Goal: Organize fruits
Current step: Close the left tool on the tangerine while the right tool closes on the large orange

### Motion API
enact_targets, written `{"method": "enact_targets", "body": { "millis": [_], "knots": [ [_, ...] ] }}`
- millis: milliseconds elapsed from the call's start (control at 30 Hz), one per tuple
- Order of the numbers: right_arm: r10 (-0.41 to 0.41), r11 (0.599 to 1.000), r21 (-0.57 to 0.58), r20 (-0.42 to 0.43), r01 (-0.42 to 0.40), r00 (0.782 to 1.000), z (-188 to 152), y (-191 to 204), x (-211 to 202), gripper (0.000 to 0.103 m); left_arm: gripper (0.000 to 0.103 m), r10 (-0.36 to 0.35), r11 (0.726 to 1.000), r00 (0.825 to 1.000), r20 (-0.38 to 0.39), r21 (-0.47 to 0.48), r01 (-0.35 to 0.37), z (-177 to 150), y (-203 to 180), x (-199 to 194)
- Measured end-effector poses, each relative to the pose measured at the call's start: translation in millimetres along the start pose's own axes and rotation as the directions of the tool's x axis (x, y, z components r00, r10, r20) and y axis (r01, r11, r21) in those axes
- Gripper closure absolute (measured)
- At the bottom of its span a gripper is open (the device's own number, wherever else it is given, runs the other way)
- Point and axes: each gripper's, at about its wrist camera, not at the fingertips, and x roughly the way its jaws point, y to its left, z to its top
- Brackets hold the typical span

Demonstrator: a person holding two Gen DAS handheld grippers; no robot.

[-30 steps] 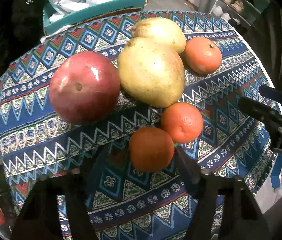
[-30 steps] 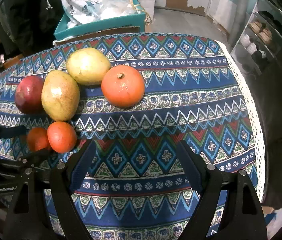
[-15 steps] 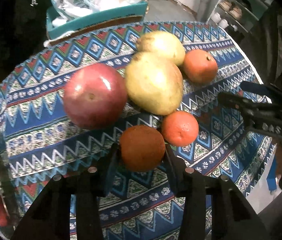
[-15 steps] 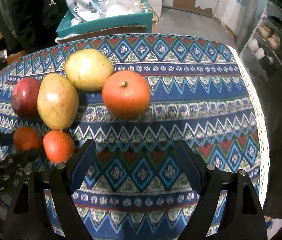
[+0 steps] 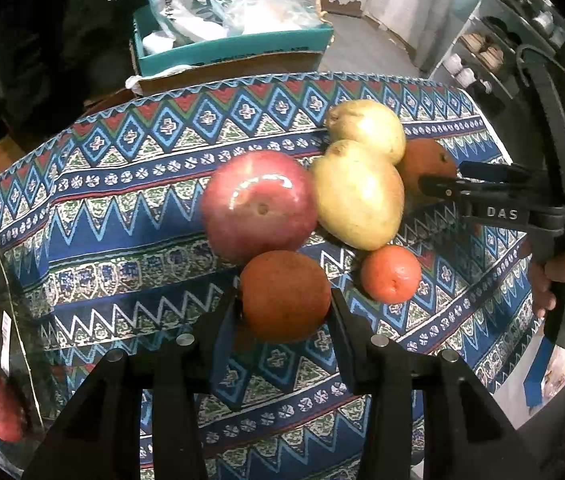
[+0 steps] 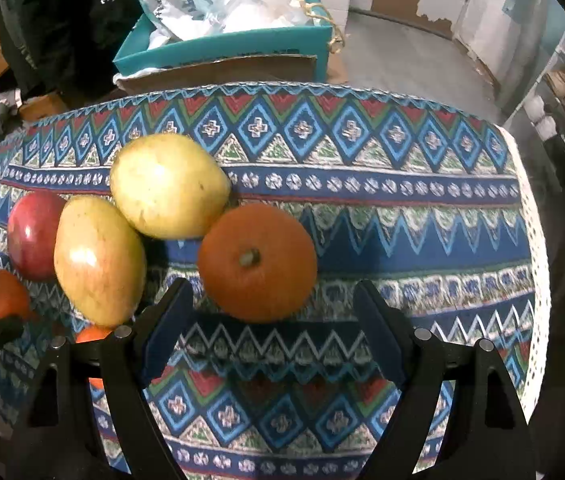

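Note:
My left gripper [image 5: 284,314] is shut on a small dull-orange mandarin [image 5: 284,296], held a little above the patterned tablecloth [image 5: 130,216]. Behind it lie a red apple [image 5: 258,204], two yellow pears [image 5: 358,196] [image 5: 366,126] and a second mandarin [image 5: 390,274]. My right gripper [image 6: 270,320] stands open just in front of a large orange [image 6: 256,262] with its stem up; the pads do not touch it. In the left wrist view that gripper [image 5: 442,178] partly hides the large orange [image 5: 426,160]. The held mandarin [image 6: 4,294] shows at the right wrist view's left edge.
A glass dish [image 5: 6,280] with red fruit sits at the table's left edge. A teal box [image 5: 234,46] full of plastic bags stands behind the table. The tablecloth's white lace edge [image 6: 534,240] marks the right side. A shelf with shoes [image 5: 482,52] stands far right.
My left gripper closed on the near mandarin and raised it off the cloth. My right gripper moved left toward the large orange, which now sits at its fingertips.

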Motion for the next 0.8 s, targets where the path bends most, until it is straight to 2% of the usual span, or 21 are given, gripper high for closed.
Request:
{"method": "enact_targets", "body": {
  "millis": [167, 233, 300, 367, 533, 800],
  "knots": [
    [0.0, 1.0, -0.009, -0.026, 0.0, 1.0, 11, 5, 17, 0.02, 0.058, 0.003, 1.0, 1.0, -0.003, -0.012, -0.003, 0, 8, 0],
    [0.001, 1.0, -0.005, -0.037, -0.001, 0.999, 12, 6, 23, 0.024, 0.058, 0.002, 1.0, 1.0, -0.006, -0.017, -0.003, 0, 10, 0],
    [0.015, 1.0, 0.002, -0.049, -0.015, 0.999, 11, 6, 27, 0.033, 0.058, 0.003, 1.0, 1.0, -0.007, -0.021, -0.003, -1, 13, 0],
    [0.012, 1.0, 0.011, -0.054, -0.011, 0.998, 11, 7, 30, 0.035, 0.058, 0.003, 1.0, 1.0, -0.007, -0.025, -0.003, -1, 15, 0],
    [0.01, 0.999, 0.032, -0.032, -0.009, 0.999, 7, 9, 27, 0.039, 0.058, 0.004, 0.999, 1.0, -0.001, -0.035, -0.004, -3, 19, -5],
    [-0.039, 0.999, 0.04, 0.036, 0.037, 0.999, -13, 9, -6, 0.039, 0.058, 0.001, 0.999, 0.999, 0.033, -0.051, 0.001, -2, 23, -25]
  ]
}}
